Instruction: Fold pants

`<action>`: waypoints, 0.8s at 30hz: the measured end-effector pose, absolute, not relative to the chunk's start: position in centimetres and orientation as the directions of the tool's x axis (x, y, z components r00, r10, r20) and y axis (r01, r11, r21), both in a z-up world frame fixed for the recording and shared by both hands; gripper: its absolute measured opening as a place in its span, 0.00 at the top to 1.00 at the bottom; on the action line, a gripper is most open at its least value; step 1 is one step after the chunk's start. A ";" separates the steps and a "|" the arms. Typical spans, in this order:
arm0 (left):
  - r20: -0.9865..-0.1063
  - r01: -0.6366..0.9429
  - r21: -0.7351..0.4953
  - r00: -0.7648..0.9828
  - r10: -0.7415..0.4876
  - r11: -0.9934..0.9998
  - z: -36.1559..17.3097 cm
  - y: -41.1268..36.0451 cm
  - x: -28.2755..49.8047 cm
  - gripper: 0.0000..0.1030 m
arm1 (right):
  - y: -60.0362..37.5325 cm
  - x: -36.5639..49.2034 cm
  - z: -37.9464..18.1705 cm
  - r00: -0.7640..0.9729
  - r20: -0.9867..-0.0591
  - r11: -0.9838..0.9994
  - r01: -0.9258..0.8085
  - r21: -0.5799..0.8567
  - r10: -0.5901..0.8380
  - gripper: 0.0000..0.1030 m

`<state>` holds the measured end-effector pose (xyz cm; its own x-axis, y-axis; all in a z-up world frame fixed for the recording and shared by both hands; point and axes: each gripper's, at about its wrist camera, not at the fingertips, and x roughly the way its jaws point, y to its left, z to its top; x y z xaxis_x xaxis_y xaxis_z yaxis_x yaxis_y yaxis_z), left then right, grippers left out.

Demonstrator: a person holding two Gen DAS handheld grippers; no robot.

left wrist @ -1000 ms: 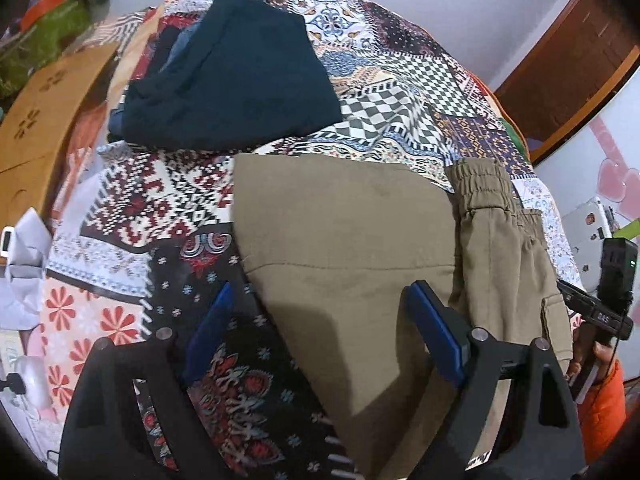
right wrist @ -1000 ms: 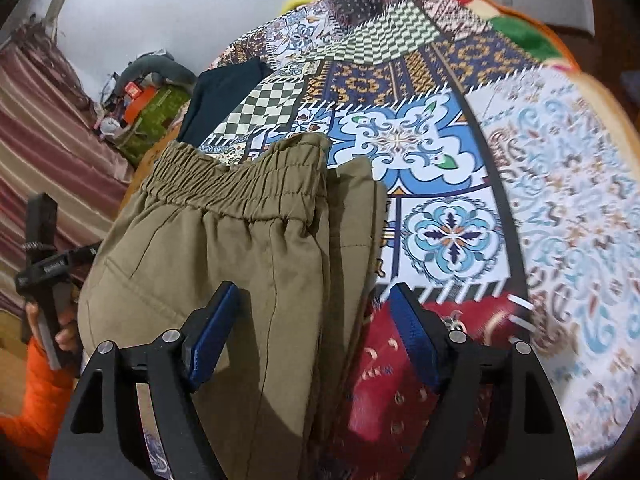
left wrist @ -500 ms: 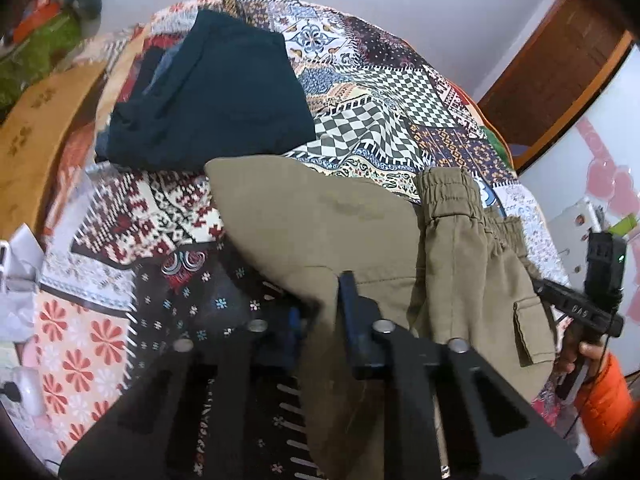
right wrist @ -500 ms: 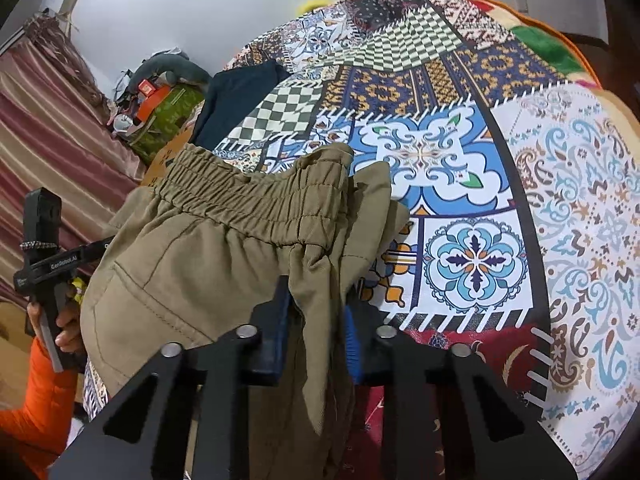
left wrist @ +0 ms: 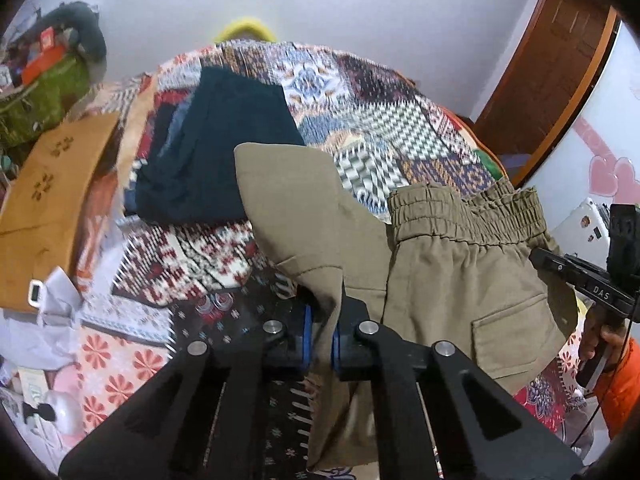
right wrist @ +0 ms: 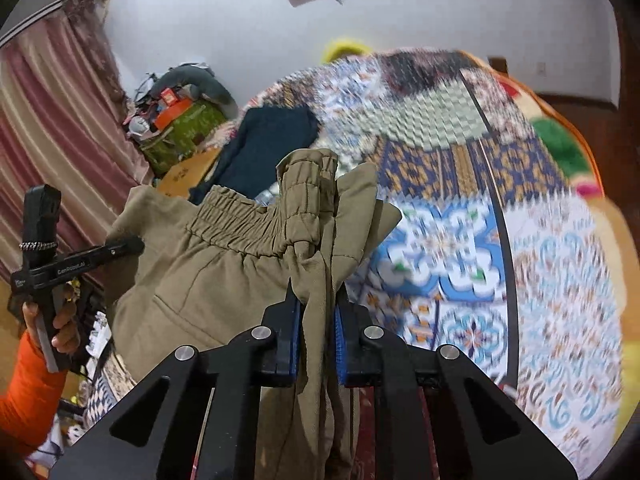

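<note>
Pants hang pinched in both my jaws, which have just been closing, lifted off the bed; next, carry this edge toward twelve o'clock, folding evenly.

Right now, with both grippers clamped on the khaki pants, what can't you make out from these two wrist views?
- Lower part of the khaki pants: both views, cut off behind the left gripper and right gripper.
- Patchwork bedspread: motion-blurred in both views.
- Dark folded clothes: partly hidden by the raised pants; what kind cannot be told.
- Bedspread under the pants: hidden in both views.
</note>
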<state>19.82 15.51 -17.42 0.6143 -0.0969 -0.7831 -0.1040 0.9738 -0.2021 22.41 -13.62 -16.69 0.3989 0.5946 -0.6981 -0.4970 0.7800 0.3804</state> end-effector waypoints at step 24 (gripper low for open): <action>-0.703 -0.292 -0.107 0.698 0.136 0.950 -13.2 28.4 26.9 0.93 | 1.4 32.5 -12.6 0.451 -0.643 0.731 -0.630 0.262 0.619 0.88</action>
<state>26.91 28.38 -13.22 0.6981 0.1355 -0.7030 -0.2921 0.9504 -0.1068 32.48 1.44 -12.59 0.4513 0.6192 -0.6426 -0.6303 0.7309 0.2617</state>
